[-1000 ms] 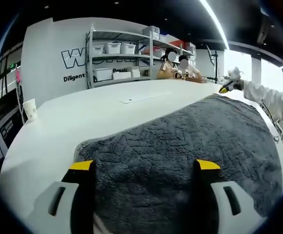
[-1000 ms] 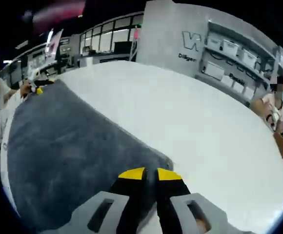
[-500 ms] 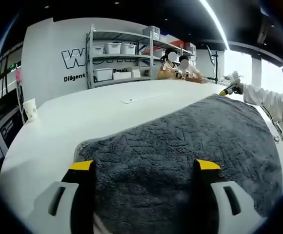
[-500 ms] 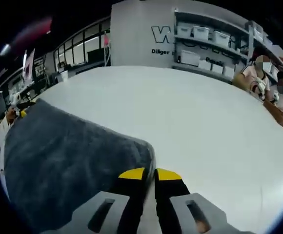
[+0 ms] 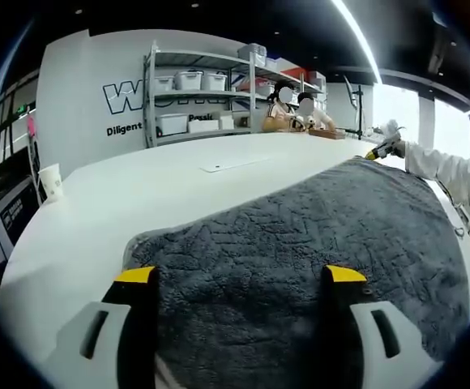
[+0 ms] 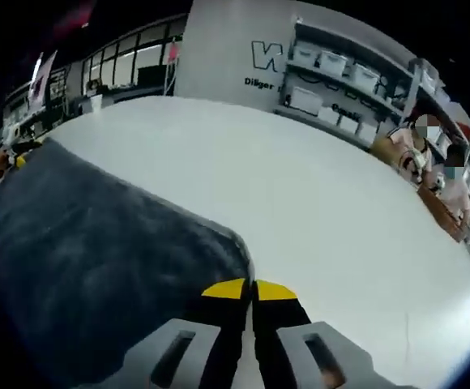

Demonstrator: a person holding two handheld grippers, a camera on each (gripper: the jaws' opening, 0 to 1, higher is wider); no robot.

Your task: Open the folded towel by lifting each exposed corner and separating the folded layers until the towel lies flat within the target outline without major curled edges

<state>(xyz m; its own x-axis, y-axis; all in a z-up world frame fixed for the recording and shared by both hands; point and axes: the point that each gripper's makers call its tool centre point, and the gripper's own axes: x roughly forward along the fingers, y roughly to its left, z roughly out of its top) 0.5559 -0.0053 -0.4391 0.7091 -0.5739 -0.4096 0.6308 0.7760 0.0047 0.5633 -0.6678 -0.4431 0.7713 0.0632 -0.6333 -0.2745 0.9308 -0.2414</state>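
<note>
Left gripper view: the left hand-held gripper [image 5: 241,277] is released, jaws wide over the grey towel [image 5: 316,235], which runs toward 1 o'clock on the white surface [image 5: 138,194].

Right gripper view: the right hand-held gripper [image 6: 248,290] is clenched, apparently grasping the towel's [image 6: 81,243] corner; the rest stretches toward 10 o'clock.

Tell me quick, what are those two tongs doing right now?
Left tongs: open, over the dark grey textured towel.
Right tongs: shut at the towel's corner; whether they pinch it cannot be told.

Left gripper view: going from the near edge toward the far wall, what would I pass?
Left gripper, jaws apart → gray towel → white table with a flat white sheet on it → seated people at the far edge → shelves with white bins.
</note>
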